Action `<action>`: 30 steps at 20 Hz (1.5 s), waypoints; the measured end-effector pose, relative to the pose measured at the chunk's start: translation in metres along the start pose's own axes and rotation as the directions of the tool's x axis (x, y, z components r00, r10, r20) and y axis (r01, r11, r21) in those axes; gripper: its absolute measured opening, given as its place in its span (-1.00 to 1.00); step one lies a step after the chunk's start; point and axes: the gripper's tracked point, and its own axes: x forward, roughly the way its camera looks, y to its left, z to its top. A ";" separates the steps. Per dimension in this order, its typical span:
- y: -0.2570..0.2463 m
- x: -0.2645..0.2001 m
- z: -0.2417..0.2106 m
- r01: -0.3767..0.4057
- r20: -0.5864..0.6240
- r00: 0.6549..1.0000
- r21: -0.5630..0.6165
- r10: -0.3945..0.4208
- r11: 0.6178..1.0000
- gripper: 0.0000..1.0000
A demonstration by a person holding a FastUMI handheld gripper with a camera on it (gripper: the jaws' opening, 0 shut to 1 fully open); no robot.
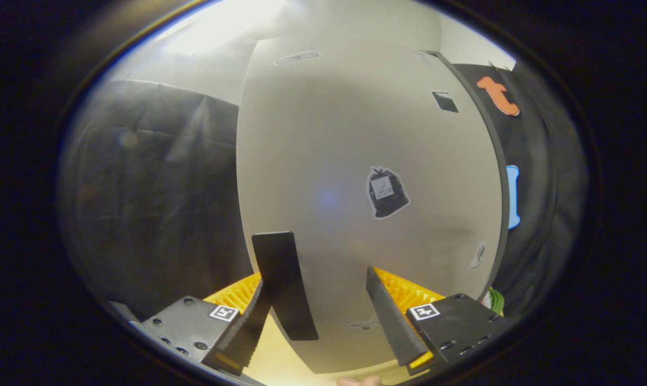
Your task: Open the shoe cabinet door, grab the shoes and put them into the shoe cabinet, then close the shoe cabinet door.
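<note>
The shoe cabinet door (355, 177) filled the centre of the frame, a pale grey panel standing upright with its long axis running top to bottom. Its black handle (283, 284), a flat vertical bar, sat near the door's left edge at lower centre. The gripper (318, 300) was spread wide, its left finger (245, 327) just beside the handle and possibly touching it, though the fisheye made that hard to judge; the right finger (395, 321) stood apart, pressing on nothing. A dark sticker (386, 192) sat on the door right of centre and a smaller black one (444, 102) at upper right. Dark cloth (151, 193) hung left of the door's edge, leaving open room there. The door's right edge (495, 177) showed as a dark rim.
</note>
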 end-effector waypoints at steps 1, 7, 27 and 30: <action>0.005 0.005 0.000 0.016 0.005 1.000 -0.014 -0.016 1.000 0.94; 0.008 0.040 -0.007 0.075 0.005 0.997 0.006 -0.075 0.997 0.96; 0.015 0.083 -0.009 0.295 0.038 0.955 0.003 -0.295 0.955 0.98; 0.016 0.083 -0.009 0.308 0.040 0.950 0.006 -0.308 0.951 0.98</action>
